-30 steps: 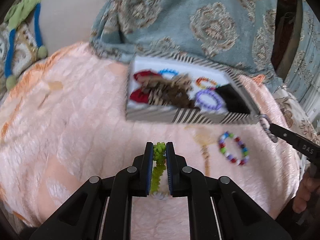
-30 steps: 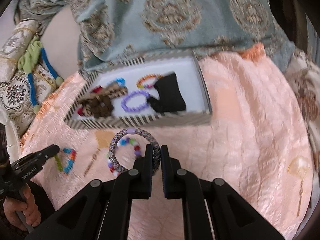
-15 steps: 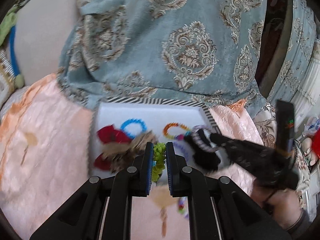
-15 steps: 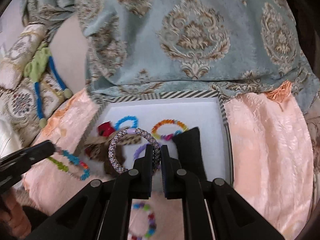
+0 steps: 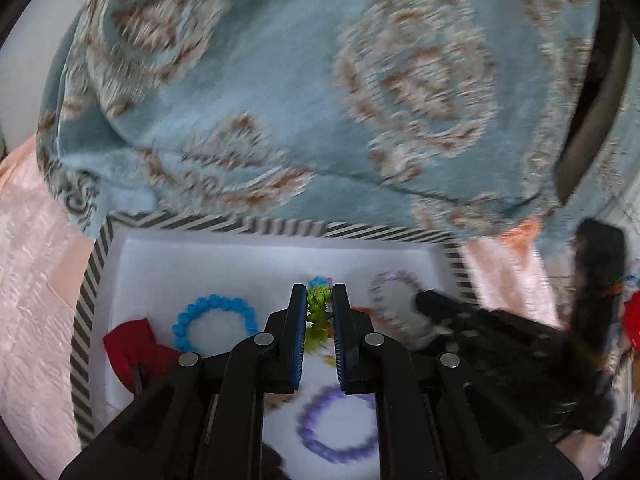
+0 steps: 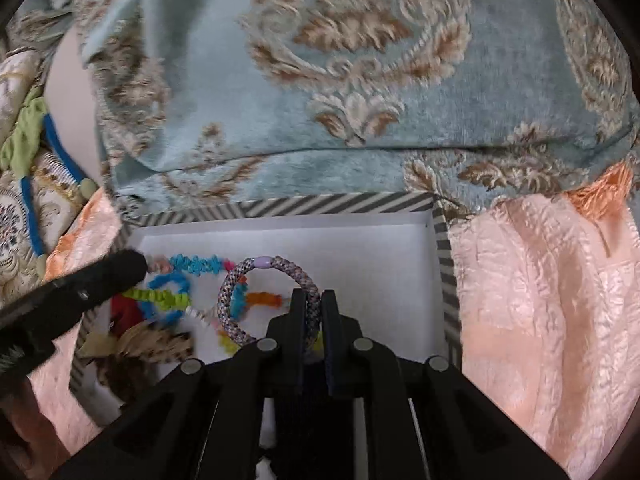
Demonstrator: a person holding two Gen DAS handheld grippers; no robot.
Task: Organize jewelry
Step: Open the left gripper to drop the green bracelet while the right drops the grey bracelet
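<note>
You have both pieces over the striped box (image 6: pixel 340 205) now, and neither is let go. Your left claw (image 5: pixel 320 300) is pinched tight on the multicoloured scalloped bracelet (image 5: pixel 319 308), whose green stretch shows between the fingers; it hangs above the middle of the box floor. Your right claw (image 6: pixel 313 306) is clamped on the grey braided bangle (image 6: pixel 248 276), held as an upright ring above the box's inner floor, toward its right half.

Inside the box already lie a blue beaded bracelet (image 5: pixel 212 318), a purple beaded bracelet (image 5: pixel 340 424), a red bow (image 5: pixel 132 350), a brown patterned piece (image 6: pixel 156 344) and something black near the front (image 6: pixel 304 396), so most of the sorting looks done. What remains, as far as you can judge here, is to lower and release these two. Whether anything is left on the peach bedspread (image 6: pixel 540 300) outside the box cannot be seen.
</note>
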